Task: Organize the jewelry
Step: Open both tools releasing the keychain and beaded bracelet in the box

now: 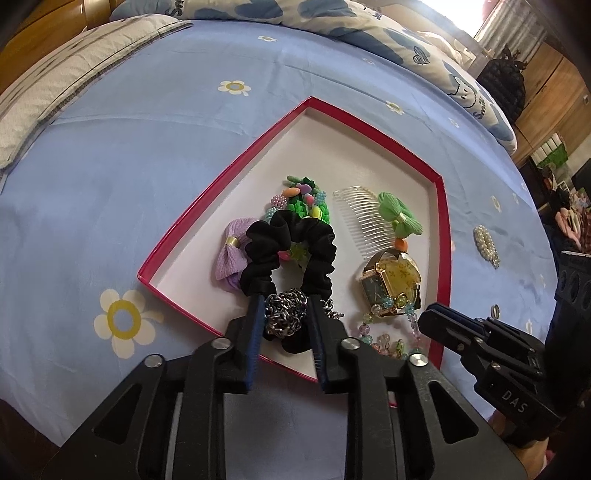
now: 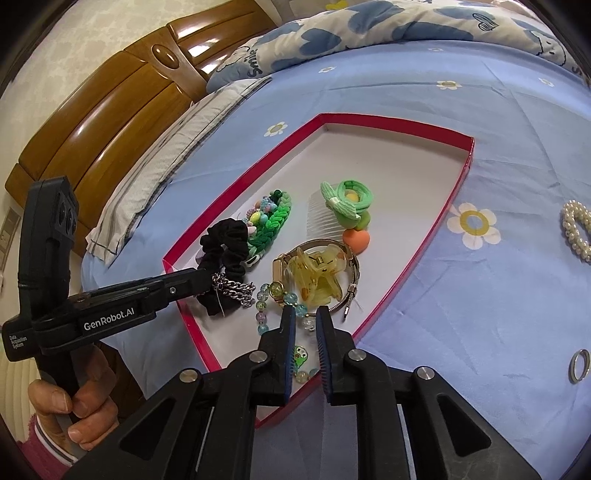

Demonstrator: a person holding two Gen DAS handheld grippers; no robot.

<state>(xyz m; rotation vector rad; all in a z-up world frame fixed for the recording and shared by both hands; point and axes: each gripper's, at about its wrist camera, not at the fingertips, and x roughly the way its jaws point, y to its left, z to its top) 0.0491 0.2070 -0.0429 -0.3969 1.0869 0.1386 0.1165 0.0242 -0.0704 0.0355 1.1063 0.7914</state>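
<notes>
A red-rimmed shallow box (image 1: 192, 206) (image 2: 465, 173) with a white floor lies on the blue bedsheet. My left gripper (image 1: 286, 295) (image 2: 212, 284) is shut on a black scrunchie (image 1: 291, 240) (image 2: 225, 243) with a silver chain (image 1: 286, 314) (image 2: 232, 288), low over the box's near left corner. My right gripper (image 2: 306, 314) (image 1: 439, 314) is open and empty, just above a beaded bracelet (image 2: 275, 295) (image 1: 388, 321) near the box's front edge. In the box lie a gold watch (image 1: 388, 280), yellow claw clip (image 2: 317, 277), clear comb (image 1: 360, 218), green bow (image 1: 399, 214) and purple bow (image 1: 232, 254).
A pearl hair clip (image 2: 576, 229) (image 1: 485, 242) and a silver ring (image 2: 578, 365) lie on the sheet to the right of the box. Pillows and a folded quilt (image 2: 332, 33) lie at the bed's far side, by a wooden headboard (image 2: 110, 122).
</notes>
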